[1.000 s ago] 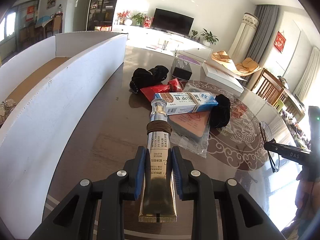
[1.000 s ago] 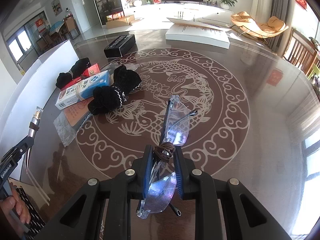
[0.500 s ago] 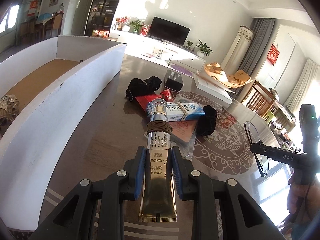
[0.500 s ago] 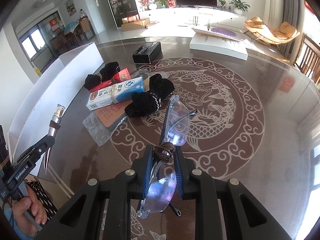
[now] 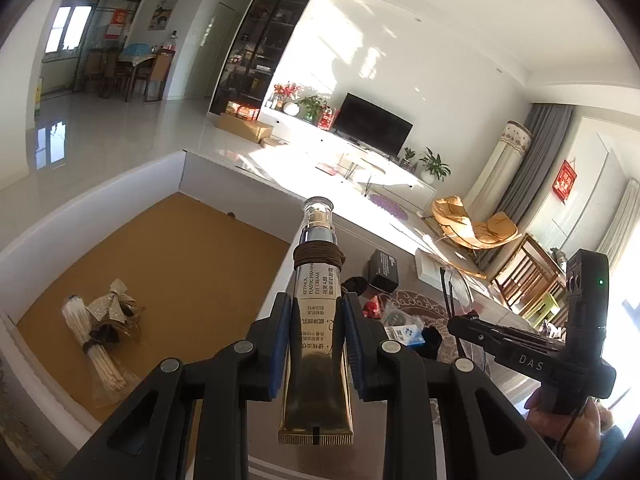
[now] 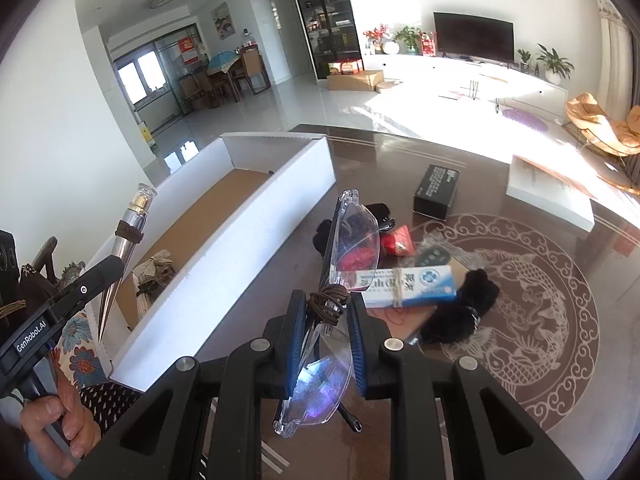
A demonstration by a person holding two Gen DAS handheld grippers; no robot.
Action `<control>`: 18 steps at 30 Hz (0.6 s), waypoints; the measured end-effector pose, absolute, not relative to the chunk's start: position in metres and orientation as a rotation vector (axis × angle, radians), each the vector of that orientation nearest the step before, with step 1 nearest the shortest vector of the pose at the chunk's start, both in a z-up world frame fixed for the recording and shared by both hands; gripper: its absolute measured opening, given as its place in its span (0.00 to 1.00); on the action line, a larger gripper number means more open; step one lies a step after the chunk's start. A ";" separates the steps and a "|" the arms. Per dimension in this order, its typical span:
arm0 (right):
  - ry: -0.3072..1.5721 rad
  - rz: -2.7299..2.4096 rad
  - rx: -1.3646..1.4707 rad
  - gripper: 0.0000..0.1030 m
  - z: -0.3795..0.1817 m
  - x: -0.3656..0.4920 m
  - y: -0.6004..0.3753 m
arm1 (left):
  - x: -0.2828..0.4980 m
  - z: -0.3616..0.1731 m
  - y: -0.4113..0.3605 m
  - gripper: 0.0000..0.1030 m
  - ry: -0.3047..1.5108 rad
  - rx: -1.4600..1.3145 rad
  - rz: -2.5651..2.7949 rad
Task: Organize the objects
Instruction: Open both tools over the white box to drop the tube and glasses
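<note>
My left gripper [image 5: 314, 320] is shut on a gold eye cream tube [image 5: 316, 344] with a clear cap and a brown band round its neck. It hangs over the right wall of the white box [image 5: 256, 312], whose brown floor holds a pale straw bundle with a paper bow [image 5: 96, 332]. My right gripper [image 6: 323, 312] is shut on folded clear glasses [image 6: 352, 240] tied with a brown band, held above the table beside the white box [image 6: 256, 240]. The left gripper [image 6: 60, 304] with the tube [image 6: 128, 236] shows at the left of the right wrist view.
On the dark patterned table [image 6: 540, 280] lie a blue and white carton [image 6: 408, 284], black socks [image 6: 464, 312], a red packet [image 6: 396, 240], a black box [image 6: 436, 192] and a white flat box [image 6: 548, 192]. A hand [image 6: 52, 428] grips the left handle.
Both grippers rose and swung left toward the white box, each keeping its hold. The box's floor with the straw bundle has come into the left wrist view.
</note>
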State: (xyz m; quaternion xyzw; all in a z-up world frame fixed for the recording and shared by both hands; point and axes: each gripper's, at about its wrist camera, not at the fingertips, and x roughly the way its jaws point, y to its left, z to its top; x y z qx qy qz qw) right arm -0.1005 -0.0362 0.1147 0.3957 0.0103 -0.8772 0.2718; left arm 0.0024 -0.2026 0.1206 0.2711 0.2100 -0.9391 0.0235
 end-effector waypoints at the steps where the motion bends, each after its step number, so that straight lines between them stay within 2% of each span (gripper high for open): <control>1: 0.033 -2.339 1.036 0.21 0.121 -0.103 -0.057 | 0.000 0.123 -0.219 0.25 0.654 0.841 -2.867; 6: 0.117 -2.244 0.923 0.21 0.134 -0.114 -0.164 | -0.023 0.093 -0.288 0.25 0.689 0.963 -2.656; 12: 0.225 -2.266 0.914 0.21 0.101 -0.145 -0.243 | -0.044 0.044 -0.300 0.27 0.657 1.180 -2.525; 14: 0.231 -2.271 0.959 0.24 0.083 -0.156 -0.253 | -0.053 0.037 -0.292 0.51 0.590 1.257 -2.487; 15: 0.223 -2.265 0.994 0.28 0.074 -0.161 -0.256 | -0.056 0.033 -0.290 0.86 0.566 1.279 -2.470; 16: 0.207 -2.262 1.028 0.45 0.067 -0.166 -0.256 | -0.057 0.031 -0.288 1.00 0.549 1.285 -2.463; 17: 0.184 -2.272 1.042 0.65 0.063 -0.169 -0.253 | -0.059 0.031 -0.286 1.00 0.531 1.284 -2.460; 18: 0.156 -2.293 1.032 0.71 0.062 -0.169 -0.248 | -0.060 0.030 -0.285 1.00 0.517 1.291 -2.453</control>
